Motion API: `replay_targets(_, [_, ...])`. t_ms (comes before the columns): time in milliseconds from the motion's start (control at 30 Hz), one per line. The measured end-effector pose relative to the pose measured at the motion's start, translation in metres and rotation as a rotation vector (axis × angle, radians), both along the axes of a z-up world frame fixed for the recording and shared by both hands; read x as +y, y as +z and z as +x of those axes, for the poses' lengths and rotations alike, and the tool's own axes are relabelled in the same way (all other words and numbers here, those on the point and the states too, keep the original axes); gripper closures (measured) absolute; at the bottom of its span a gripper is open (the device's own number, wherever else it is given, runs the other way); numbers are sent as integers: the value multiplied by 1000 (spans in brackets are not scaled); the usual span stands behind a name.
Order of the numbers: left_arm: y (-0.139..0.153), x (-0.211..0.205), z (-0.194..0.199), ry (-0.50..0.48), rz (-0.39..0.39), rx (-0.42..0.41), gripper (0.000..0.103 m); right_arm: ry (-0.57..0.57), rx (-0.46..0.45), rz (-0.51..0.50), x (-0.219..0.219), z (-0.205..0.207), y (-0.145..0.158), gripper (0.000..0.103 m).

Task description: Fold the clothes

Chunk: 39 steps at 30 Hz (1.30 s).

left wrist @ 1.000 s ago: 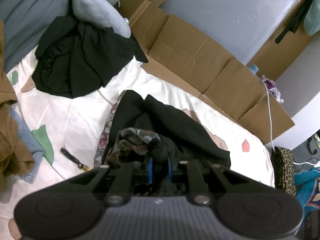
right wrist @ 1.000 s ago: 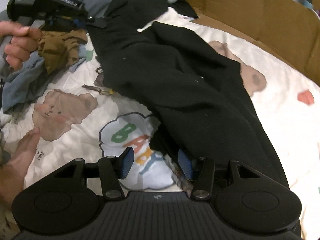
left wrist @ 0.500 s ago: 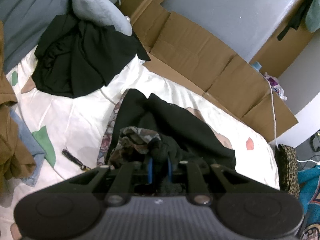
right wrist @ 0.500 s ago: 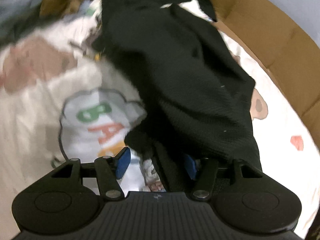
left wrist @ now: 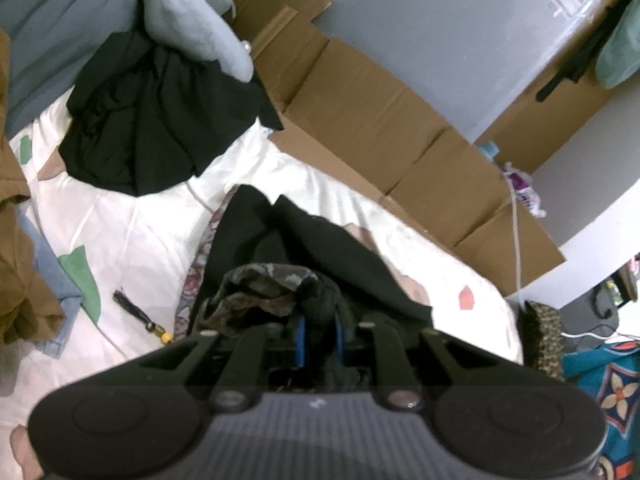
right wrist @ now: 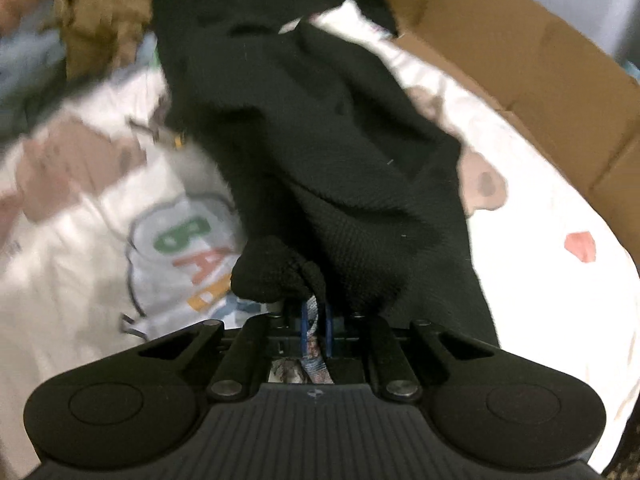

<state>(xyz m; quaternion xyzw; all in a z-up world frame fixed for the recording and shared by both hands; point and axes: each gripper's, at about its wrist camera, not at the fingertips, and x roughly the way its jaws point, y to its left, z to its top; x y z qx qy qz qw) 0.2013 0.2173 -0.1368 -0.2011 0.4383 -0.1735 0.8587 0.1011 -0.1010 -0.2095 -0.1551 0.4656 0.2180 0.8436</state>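
While the black garment (right wrist: 344, 168) lies stretched across the bed (right wrist: 532, 208), each tool pinches one end of it, probably to lift and spread it for folding. Left tool (left wrist: 319, 336) is nearly closed on bunched black cloth with patterned lining. Right tool (right wrist: 316, 330) is closing, its jaws pressing a fold.

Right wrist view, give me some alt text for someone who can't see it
The right gripper is closing on a bunched edge of a black knit garment, fabric caught between its blue pads. The garment trails away across a white cartoon-print bedsheet, with brown cardboard along the far edge. The picture is motion-blurred.
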Motion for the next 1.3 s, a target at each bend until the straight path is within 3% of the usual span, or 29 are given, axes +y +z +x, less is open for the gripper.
replay_targets(167, [19,-1,-5,-7,-40,-20,89,-145,-48,109,-39,-5,42,97])
replay_targets(400, [30,-23,13,-41,-53,-54,89,-310,-114,209,-85,8,70,97])
replay_targets(867, [10,-95,97,-119,36,-106,88,-454,-131,270,-143,92,49,97])
replay_targets(1167, [-26,-117,147,-100,79,-65,87,-500,-96,273,-158,138,29,97])
replay_targets(1300, [-42,-125,164,-91,102,-24,79,-536,-67,269,-166,162,10,96])
